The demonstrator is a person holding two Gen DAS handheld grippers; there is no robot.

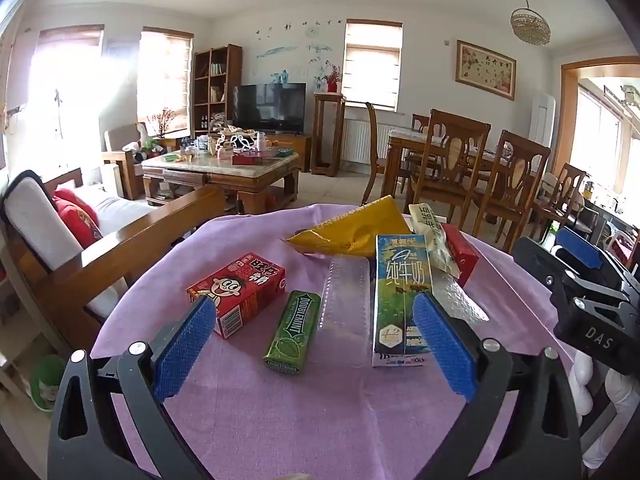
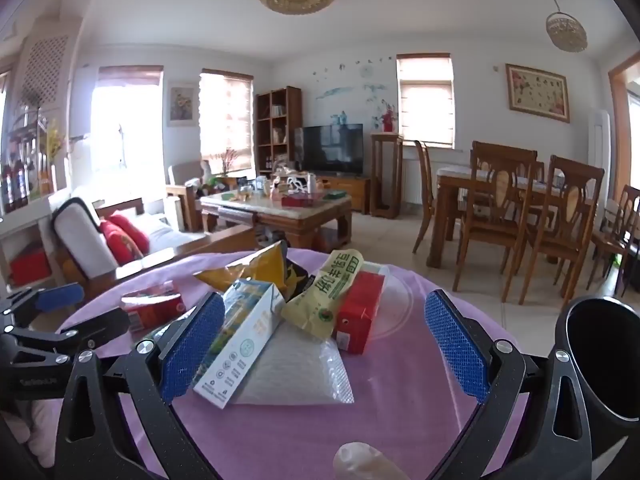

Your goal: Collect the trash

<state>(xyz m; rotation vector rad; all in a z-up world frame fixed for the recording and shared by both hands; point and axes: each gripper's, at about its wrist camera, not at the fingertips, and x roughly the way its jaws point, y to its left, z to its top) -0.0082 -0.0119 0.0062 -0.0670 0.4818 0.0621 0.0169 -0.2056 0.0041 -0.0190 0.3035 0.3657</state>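
Observation:
Trash lies on a round table under a purple cloth. In the left wrist view I see a red drink carton, a green Doublemint gum pack, a clear plastic tray, a blue-green milk carton, a yellow snack bag, a pale wrapper and a red box. My left gripper is open above the near cloth, nothing between its blue pads. My right gripper is open too, with the milk carton, a bubble-wrap pouch and the red box ahead of it.
A black bin stands at the table's right edge. Behind the table are a sofa with red cushions on the left, a cluttered coffee table in the middle, and a dining table with wooden chairs on the right.

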